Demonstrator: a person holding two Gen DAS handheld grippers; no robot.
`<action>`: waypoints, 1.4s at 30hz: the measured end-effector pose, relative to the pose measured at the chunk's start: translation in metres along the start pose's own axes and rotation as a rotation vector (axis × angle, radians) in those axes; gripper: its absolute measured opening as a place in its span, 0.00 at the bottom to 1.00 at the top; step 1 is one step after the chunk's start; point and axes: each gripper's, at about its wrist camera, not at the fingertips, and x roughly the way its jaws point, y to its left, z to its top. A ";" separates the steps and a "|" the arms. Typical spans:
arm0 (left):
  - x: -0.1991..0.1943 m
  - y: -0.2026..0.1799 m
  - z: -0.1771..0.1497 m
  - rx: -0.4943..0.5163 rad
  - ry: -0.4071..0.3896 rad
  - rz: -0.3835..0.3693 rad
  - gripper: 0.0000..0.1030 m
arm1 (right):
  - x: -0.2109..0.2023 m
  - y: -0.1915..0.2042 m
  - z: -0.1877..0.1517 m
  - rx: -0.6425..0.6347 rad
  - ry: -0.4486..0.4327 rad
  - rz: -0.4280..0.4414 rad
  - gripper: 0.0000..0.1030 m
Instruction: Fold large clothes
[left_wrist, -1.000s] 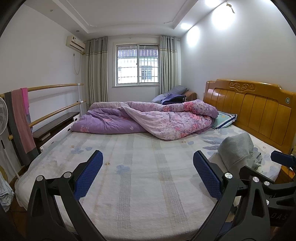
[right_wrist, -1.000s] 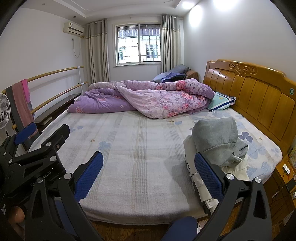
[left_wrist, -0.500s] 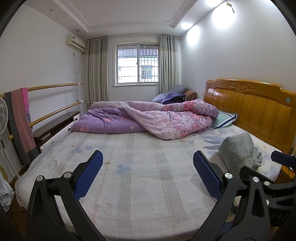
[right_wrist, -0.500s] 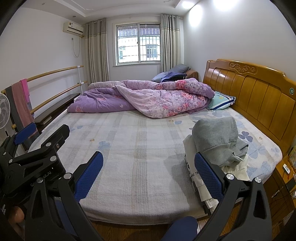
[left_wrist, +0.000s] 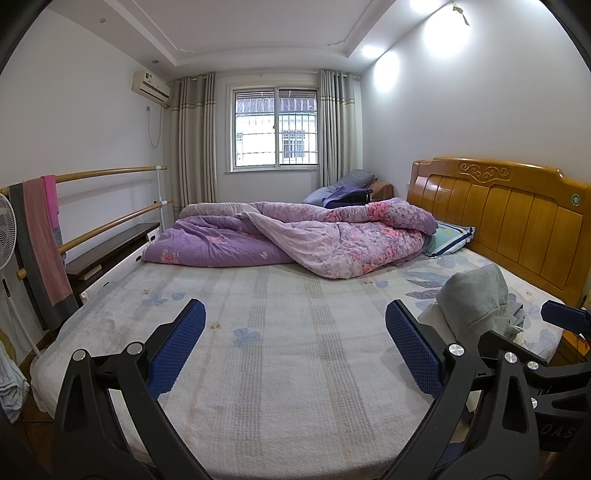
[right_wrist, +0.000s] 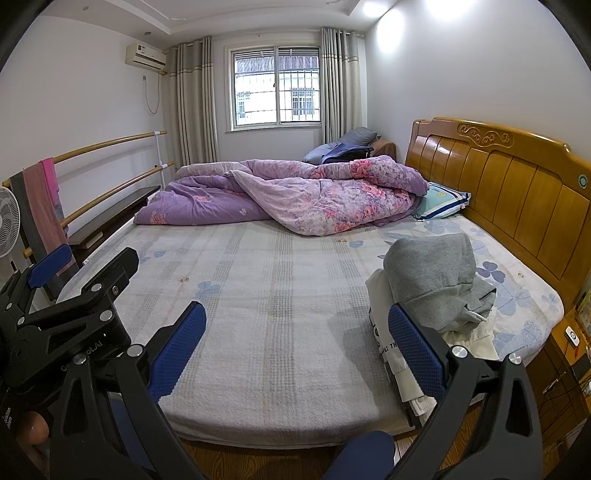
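A grey hooded garment (right_wrist: 434, 271) lies bunched on top of white clothes (right_wrist: 399, 354) at the bed's near right corner; the grey garment (left_wrist: 474, 301) shows in the left wrist view too. My right gripper (right_wrist: 295, 341) hovers open over the bed's front edge, its right finger just in front of the white clothes. My left gripper (left_wrist: 293, 341) is open above the bedsheet (left_wrist: 280, 350), left of the pile, holding nothing. The left gripper's body (right_wrist: 70, 314) appears at the left of the right wrist view.
A crumpled purple floral quilt (left_wrist: 295, 240) covers the far half of the bed. A pillow (left_wrist: 448, 236) lies beside the wooden headboard (left_wrist: 517, 218). Wooden rails with hanging towels (left_wrist: 38, 236) and a fan (left_wrist: 5, 236) stand left. A bedside table (right_wrist: 565, 354) sits right.
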 end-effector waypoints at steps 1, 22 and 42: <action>0.000 0.001 0.000 0.000 0.000 -0.001 0.95 | 0.000 -0.001 0.001 0.000 0.000 0.001 0.93; 0.001 0.001 0.000 0.001 0.002 -0.003 0.95 | 0.002 -0.002 0.000 0.001 0.006 0.001 0.93; 0.026 0.012 -0.009 -0.018 0.062 -0.011 0.95 | 0.021 0.006 0.000 -0.001 0.047 -0.003 0.93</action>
